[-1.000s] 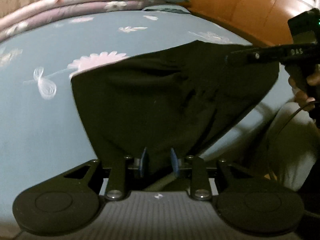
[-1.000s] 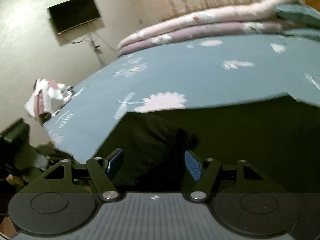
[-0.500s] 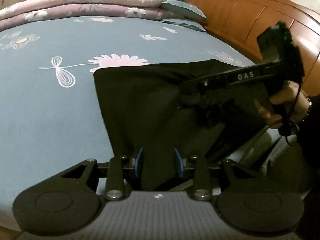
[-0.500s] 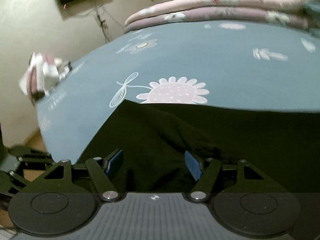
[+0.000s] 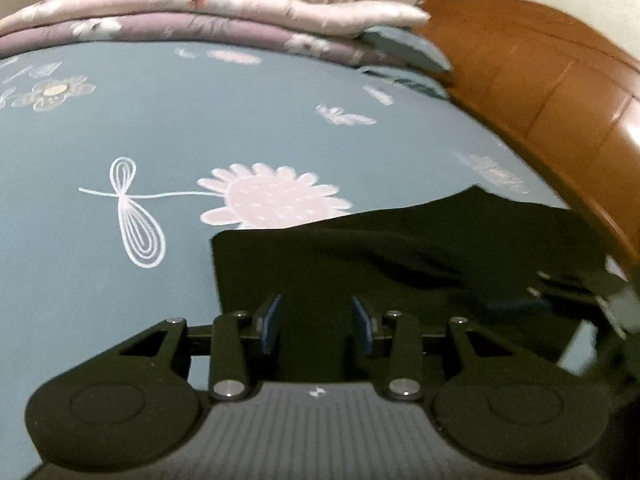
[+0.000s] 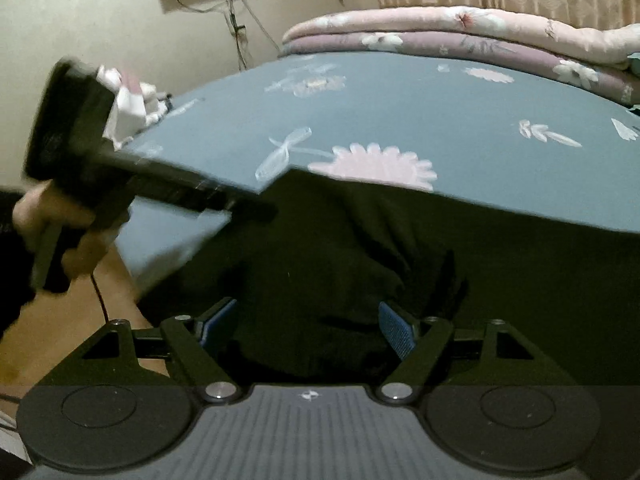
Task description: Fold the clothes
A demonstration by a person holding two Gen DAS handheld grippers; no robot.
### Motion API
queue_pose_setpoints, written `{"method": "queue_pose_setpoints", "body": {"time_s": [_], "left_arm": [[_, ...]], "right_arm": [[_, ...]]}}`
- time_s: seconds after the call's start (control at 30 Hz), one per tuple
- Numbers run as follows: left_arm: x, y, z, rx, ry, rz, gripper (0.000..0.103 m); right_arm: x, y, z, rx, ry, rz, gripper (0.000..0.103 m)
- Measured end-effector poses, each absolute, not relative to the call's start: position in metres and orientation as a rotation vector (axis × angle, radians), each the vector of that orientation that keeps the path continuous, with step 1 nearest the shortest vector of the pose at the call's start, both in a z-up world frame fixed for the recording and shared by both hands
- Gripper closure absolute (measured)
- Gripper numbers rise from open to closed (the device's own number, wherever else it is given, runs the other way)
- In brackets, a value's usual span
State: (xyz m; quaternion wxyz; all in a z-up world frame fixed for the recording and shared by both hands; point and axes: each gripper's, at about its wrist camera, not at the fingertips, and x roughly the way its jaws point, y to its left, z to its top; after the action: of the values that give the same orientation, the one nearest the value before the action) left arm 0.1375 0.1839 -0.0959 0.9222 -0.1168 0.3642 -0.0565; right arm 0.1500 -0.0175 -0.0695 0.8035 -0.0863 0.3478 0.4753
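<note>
One black soft cloth garment [image 5: 400,256] lies on the blue flowered bed sheet [image 5: 160,140], near edge, w/ wrinkles. Light, limp, not slippery; best grip at corners or hem. Left gripper [image 5: 316,322] is narrow-open over the cloth, right gripper [image 6: 306,324] wide apart, neither holding.

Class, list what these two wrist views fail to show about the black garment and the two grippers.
- Black garment: type unclear; near edge hidden behind gripper bodies, both views.
- Left gripper: grip uncertain; dark cloth fills the jaws.
- Right gripper: same, right wrist view.
- Hand: motion-blurred.
</note>
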Motion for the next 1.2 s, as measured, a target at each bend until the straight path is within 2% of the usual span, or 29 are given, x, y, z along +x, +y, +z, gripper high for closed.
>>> {"method": "queue_pose_setpoints", "body": {"time_s": [0.1,0.23,0.37,0.7,0.8,0.93,1.03,1.2], "left_arm": [[0.148,0.183,-0.109,-0.196,0.765,-0.079,0.064],[0.142,0.175,-0.097,-0.165,0.779,-0.055,0.063],[0.11,0.16,-0.081,-0.159,0.769,-0.093,0.053],[0.062,0.134,-0.103,-0.267,0.854,-0.07,0.052],[0.06,0.131,-0.092,-0.284,0.829,-0.021,0.051],[0.066,0.117,-0.077,-0.278,0.77,-0.02,0.041],[0.081,0.099,-0.07,-0.25,0.75,-0.047,0.04],[0.104,0.069,-0.07,-0.198,0.775,-0.107,0.036]], "right_arm": [[0.147,-0.024,-0.073,-0.158,0.733,1.028,0.021],[0.15,-0.034,-0.066,-0.106,0.73,1.017,0.021],[0.148,-0.055,-0.056,-0.071,0.702,0.97,0.019],[0.154,-0.12,-0.065,-0.005,0.736,0.765,0.017],[0.157,-0.134,-0.07,0.018,0.754,0.722,0.017],[0.165,-0.149,-0.075,0.067,0.78,0.676,0.014],[0.171,-0.161,-0.08,0.104,0.799,0.641,0.009],[0.181,-0.179,-0.087,0.176,0.83,0.596,0.008]]}}
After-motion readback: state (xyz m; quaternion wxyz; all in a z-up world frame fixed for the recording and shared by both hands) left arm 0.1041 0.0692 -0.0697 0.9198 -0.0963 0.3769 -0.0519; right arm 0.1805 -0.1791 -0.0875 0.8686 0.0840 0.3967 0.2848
